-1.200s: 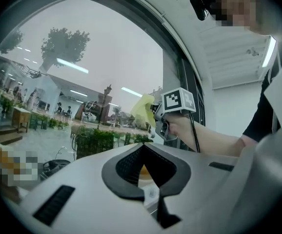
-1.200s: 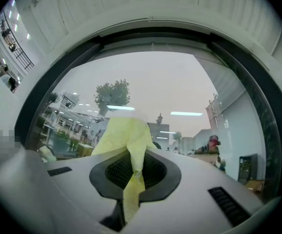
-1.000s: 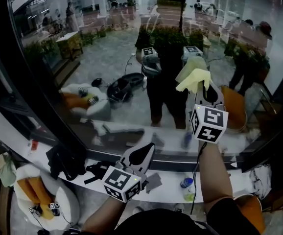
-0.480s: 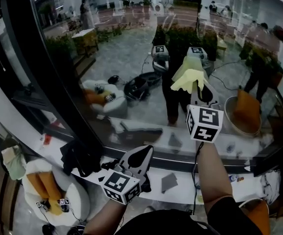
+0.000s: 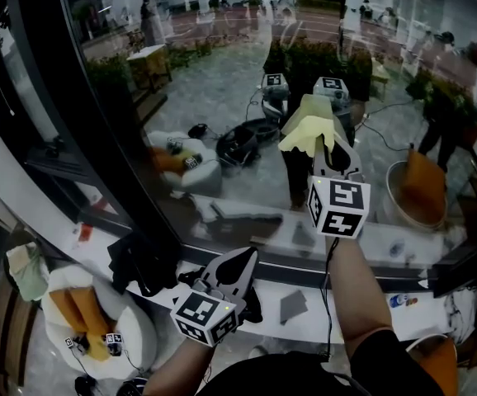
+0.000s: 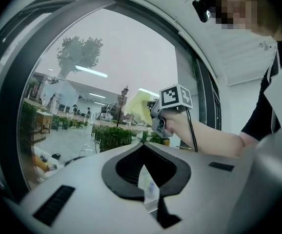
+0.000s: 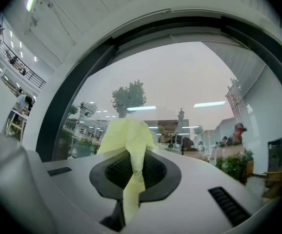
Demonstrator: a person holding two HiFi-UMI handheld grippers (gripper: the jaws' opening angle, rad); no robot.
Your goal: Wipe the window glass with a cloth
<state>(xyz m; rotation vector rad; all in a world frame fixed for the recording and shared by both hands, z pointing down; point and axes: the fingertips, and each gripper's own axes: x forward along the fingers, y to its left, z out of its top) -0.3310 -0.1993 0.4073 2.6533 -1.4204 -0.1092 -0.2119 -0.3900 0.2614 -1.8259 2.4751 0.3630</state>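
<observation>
Reflective window glass [image 5: 205, 97] fills the upper frame. Centre-right, the raised right gripper [image 5: 324, 144] pinches a yellow cloth [image 5: 309, 129]; lower centre, the left gripper [image 5: 243, 258] sits with jaws together, empty.

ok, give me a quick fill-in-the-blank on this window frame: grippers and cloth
1. The right gripper is shut on a ___ cloth.
2. The cloth is held up at the ___ glass.
3. The lower gripper, which holds no cloth, is the person's ___ one.

Missing words: yellow; window; left
</observation>
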